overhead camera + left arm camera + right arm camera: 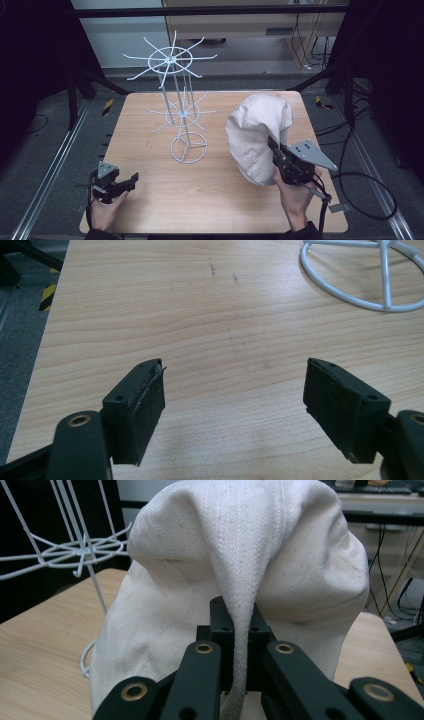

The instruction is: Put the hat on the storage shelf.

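Likely hanging the bag [257, 137] on the rack [176, 107]: right gripper [237, 645] pinching its strap near the table's right edge; worth lifting high, then lowering the strap over a hook; left gripper [235, 405] spread, idle at the near-left corner; could steady the base.

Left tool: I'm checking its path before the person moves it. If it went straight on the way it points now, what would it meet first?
Probably the white wire stand's round base ring, though depth is unclear. The open left tool has bare wooden table ahead before that.
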Demonstrator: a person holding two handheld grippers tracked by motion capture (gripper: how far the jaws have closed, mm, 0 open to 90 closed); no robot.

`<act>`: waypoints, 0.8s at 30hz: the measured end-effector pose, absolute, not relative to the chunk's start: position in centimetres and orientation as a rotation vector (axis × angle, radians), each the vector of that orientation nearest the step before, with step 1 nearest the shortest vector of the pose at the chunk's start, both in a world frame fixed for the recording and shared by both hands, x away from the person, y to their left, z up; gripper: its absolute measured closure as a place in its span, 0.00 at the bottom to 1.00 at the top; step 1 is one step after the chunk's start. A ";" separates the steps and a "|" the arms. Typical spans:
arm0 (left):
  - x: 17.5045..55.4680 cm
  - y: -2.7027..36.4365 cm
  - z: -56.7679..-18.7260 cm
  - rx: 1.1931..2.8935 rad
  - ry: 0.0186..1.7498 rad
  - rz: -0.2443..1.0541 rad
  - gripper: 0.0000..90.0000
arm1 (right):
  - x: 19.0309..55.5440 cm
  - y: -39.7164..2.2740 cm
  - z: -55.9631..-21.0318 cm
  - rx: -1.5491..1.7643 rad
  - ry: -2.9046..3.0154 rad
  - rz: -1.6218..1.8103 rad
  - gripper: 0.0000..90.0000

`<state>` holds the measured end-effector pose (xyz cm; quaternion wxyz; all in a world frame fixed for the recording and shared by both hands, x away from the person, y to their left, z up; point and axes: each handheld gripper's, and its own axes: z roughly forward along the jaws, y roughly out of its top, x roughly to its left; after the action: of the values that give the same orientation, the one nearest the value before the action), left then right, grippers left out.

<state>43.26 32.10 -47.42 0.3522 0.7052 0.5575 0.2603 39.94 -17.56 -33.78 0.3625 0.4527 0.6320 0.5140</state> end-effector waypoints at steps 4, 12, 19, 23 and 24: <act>43.3 32.1 -47.5 1.827 1.444 0.673 0.27 | 39.6 -17.7 -32.8 1.120 1.584 1.357 0.98; 43.3 32.1 -47.5 1.828 1.445 0.670 0.27 | 39.1 -17.9 -32.0 1.058 1.520 1.396 0.98; 43.3 32.0 -47.5 1.833 1.446 0.671 0.27 | 39.0 -17.9 -31.0 1.033 1.488 1.417 0.98; 43.3 32.1 -47.5 1.832 1.446 0.670 0.27 | 38.9 -17.8 -30.4 1.011 1.468 1.433 0.98; 43.3 32.1 -47.5 1.831 1.447 0.670 0.27 | 38.8 -17.7 -30.3 1.005 1.467 1.432 0.98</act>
<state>43.33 32.08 -47.54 0.3491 0.7067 0.5584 0.2586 38.84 -17.74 -30.25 0.4162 0.4002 0.5841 0.5705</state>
